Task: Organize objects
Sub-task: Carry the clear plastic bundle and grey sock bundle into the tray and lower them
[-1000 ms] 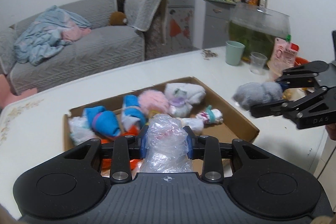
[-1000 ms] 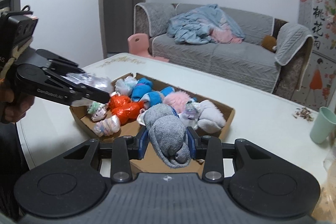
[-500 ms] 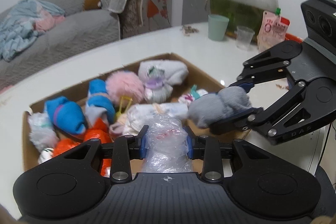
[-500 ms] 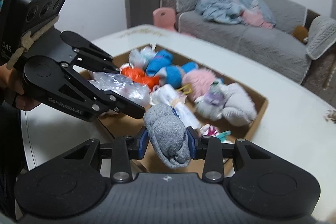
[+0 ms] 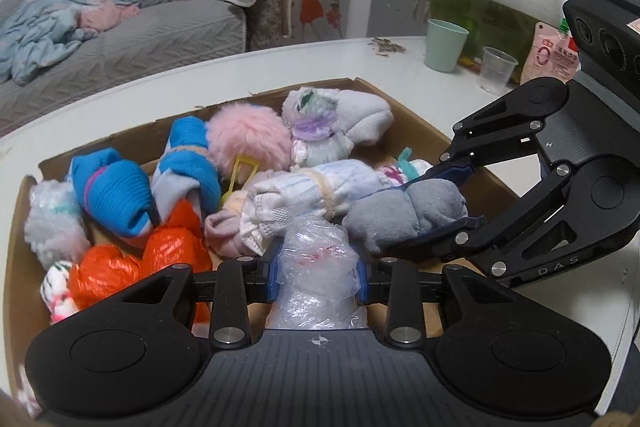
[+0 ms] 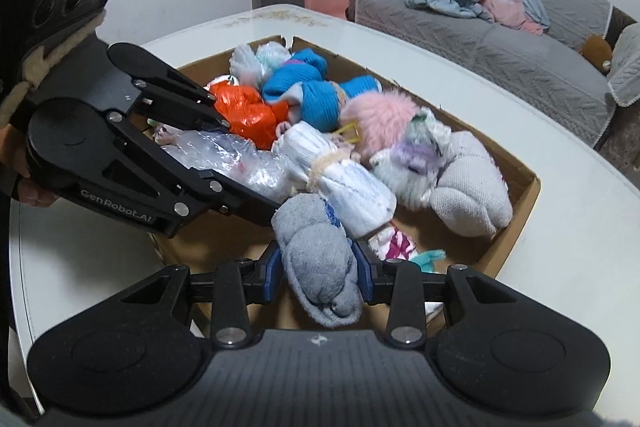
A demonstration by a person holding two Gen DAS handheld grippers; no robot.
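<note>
A shallow cardboard box on the white table holds several rolled socks and small bundles. My left gripper is shut on a clear crumpled plastic bundle, low over the box's near side. My right gripper is shut on a grey rolled sock, low over the box beside a white rolled sock. In the box lie blue socks, an orange bag and a pink fluffy ball. The two grippers are close together.
On the table behind the box stand a green cup, a clear plastic cup, a glass bowl with green water and a pink pouch. A grey sofa with a blue blanket lies beyond the table.
Both grippers came down and toward each other over the box, each keeping its load. The grey sock moved from outside the box's right end to above its contents.
</note>
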